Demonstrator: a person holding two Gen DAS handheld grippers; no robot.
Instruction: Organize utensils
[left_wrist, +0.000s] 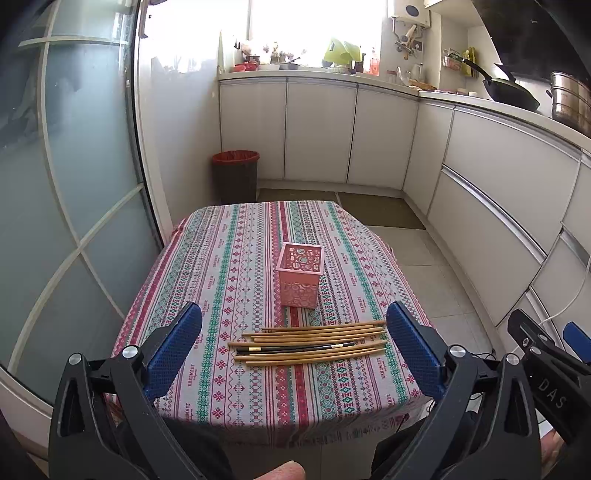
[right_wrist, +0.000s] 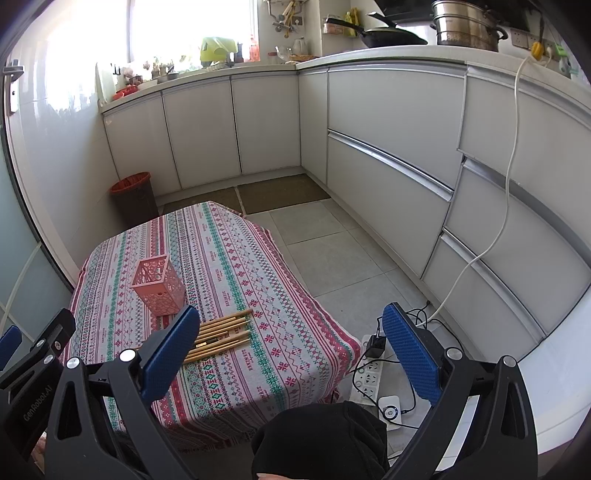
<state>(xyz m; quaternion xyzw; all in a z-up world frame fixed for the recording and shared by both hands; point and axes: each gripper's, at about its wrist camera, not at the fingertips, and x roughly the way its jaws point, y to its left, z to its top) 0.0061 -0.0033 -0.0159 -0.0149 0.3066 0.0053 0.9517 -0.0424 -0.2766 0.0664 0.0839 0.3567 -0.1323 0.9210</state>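
White kitchen cabinets ring a small counter (left_wrist: 221, 258) covered by a striped patterned cloth. A pink perforated holder (left_wrist: 300, 275) stands upright near the middle, apparently empty, and a loose row of chopsticks (left_wrist: 314, 343) (mostly bamboo, one dark pair among them) lies crosswise just near of it, not touching. The left claw (left_wrist: 294, 345) is held spread wide and empty above the near edge, the sticks framed between its pads. The right claw (right_wrist: 290, 349) is likewise released and empty, offset to the right past the counter's edge. Nothing is judged organised yet. Thin round sticks could roll or fan apart if pinched off-centre, and the light holder could be tipped by a slanted insertion
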